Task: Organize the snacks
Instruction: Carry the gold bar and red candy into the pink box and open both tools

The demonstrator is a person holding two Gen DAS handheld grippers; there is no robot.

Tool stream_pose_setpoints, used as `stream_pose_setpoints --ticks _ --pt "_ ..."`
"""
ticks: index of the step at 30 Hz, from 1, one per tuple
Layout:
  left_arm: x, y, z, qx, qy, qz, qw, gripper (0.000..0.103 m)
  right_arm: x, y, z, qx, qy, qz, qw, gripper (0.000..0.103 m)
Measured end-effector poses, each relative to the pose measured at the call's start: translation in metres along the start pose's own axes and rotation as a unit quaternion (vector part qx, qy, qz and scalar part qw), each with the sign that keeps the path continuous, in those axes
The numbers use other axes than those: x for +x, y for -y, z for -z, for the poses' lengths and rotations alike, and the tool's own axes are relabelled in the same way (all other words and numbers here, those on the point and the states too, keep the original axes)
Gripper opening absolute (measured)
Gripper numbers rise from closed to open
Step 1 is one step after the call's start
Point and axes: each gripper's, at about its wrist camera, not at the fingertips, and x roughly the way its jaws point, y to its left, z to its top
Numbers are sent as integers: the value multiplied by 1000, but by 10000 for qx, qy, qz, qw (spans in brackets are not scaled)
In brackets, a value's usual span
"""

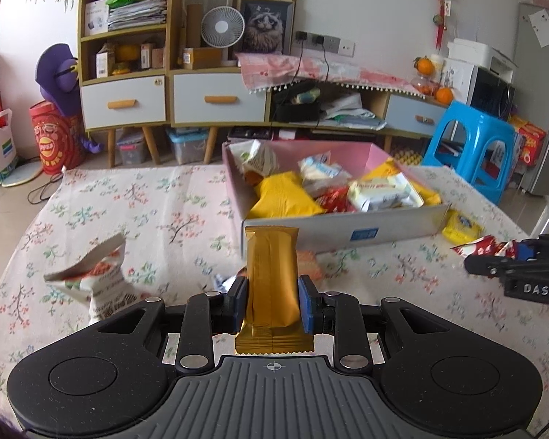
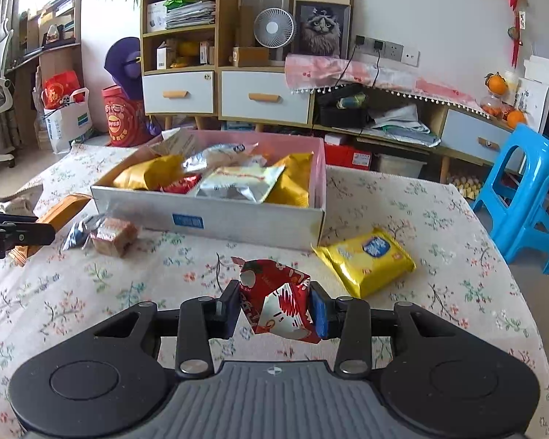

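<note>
Floral-clothed bench (image 1: 135, 197) with a pink snack box (image 1: 347, 232), cabinets behind.
Left wrist view: the left gripper (image 1: 271, 301) has its jaws clamped on an upright gold wafer packet (image 1: 271, 285), before the box. Right wrist view: the right gripper (image 2: 274, 309) has its jaws pinching a crumpled red snack wrapper (image 2: 276, 298); a yellow biscuit packet (image 2: 366, 261) lies beside the box.

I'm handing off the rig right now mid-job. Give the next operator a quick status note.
Left claw: shut on gold bar, upright, short of the box.
Right claw: shut on red packet.
Done: several snacks already in the box.
Left: drop both held items in, then collect the yellow packet, brown snack and white bag from the tablecloth.
</note>
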Motion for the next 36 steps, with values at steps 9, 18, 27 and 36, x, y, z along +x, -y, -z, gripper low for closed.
stream_pose_setpoints --ticks 9,18,27,36 --pt "6 14 -25 -55 160 53 9998 26 6 -4 -30 76 215 36 9997 27" --pt "35 23 -55 -160 130 -26 9998 26 26 -9 -71 187 417 63 9989 28" --pt "70 20 -76 -140 -65 -68 9999 26 58 3 -98 884 199 -90 9958 29" --pt "95 12 -85 -190 -265 -15 9995 26 80 8 -105 1331 -1 -206 9909 30"
